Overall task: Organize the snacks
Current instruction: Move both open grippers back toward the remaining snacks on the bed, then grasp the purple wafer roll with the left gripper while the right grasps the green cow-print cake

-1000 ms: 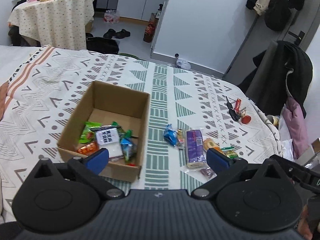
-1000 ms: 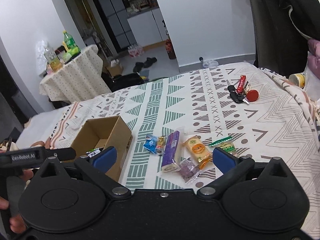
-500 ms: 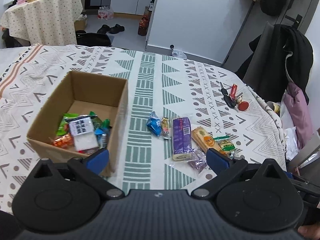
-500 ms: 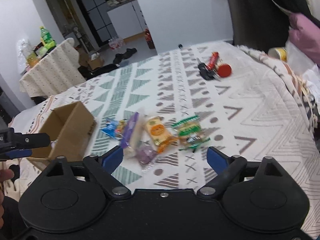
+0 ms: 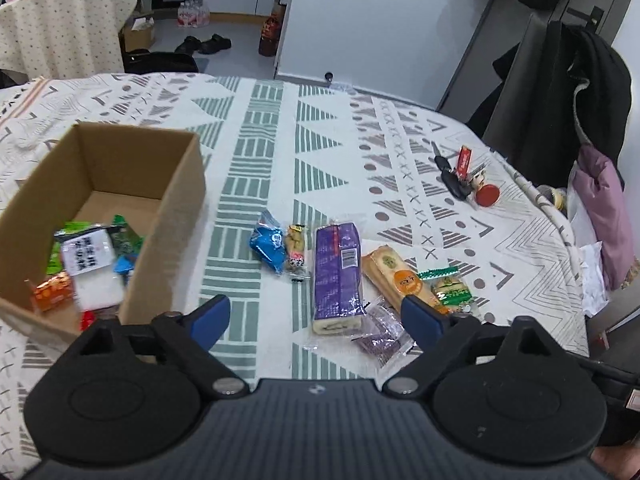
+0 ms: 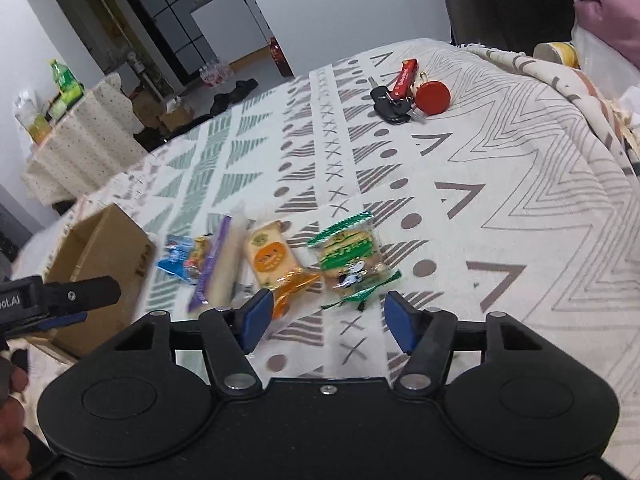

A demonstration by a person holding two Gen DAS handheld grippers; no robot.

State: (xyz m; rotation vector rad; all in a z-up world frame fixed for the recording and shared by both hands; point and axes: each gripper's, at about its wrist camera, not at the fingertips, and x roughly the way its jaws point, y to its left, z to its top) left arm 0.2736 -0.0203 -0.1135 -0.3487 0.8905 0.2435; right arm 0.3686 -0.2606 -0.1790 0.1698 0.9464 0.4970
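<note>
Purple roll pack lies flat on the bed, long axis running away from you, in a row with blue packet, orange-label cake and green cracker pack, right of the cardboard box. Since half a second ago your right claw has dropped closer over the green pack, jaws narrower but apart, empty. Left claw hovers low over the purple pack's near end, wide open.

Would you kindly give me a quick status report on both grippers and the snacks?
Left gripper open, empty. Right gripper open, just short of green-wrapped cracker pack. Cardboard box partly filled, six snacks loose on the bedspread. Nothing in the way.
</note>
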